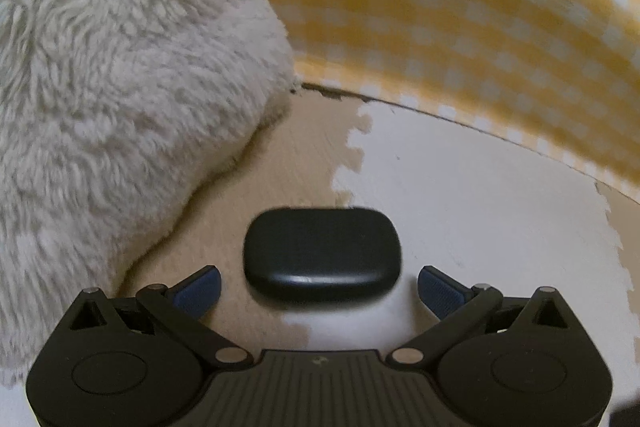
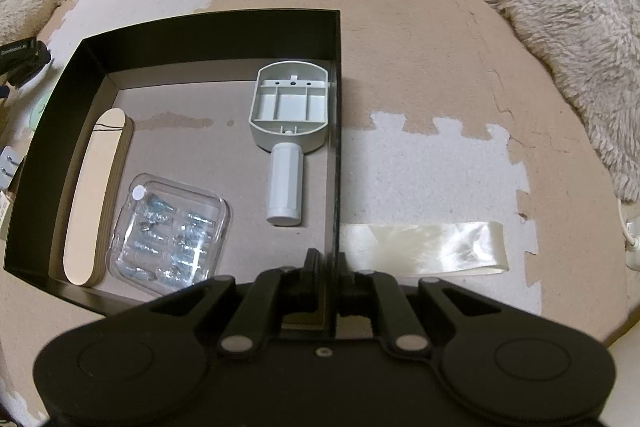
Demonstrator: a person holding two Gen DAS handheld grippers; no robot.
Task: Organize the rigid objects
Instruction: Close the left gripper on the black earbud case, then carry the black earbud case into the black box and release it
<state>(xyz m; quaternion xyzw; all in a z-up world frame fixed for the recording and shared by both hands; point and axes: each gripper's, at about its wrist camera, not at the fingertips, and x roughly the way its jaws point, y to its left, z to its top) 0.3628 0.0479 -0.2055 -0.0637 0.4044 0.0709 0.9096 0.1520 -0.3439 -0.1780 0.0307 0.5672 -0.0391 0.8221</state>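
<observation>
A black rounded case (image 1: 322, 253) lies on the foam floor mat just ahead of my left gripper (image 1: 319, 287). The blue pads (image 1: 200, 289) stand wide apart on either side of the case's near edge, not touching it. In the right wrist view my right gripper (image 2: 330, 267) is shut on the right wall of a black open box (image 2: 335, 131). Inside the box lie a grey plastic handled holder (image 2: 290, 115), a clear plastic case of small metal parts (image 2: 170, 231) and a stack of flat wooden sticks (image 2: 96, 195).
A fluffy white cushion (image 1: 112, 99) crowds the left of the case, and yellow checked fabric (image 1: 460, 27) rises behind it. Beside the box lie a shiny cream ribbon strip (image 2: 424, 247) and another fluffy cushion (image 2: 568, 27). A black device (image 2: 20, 61) sits left of the box.
</observation>
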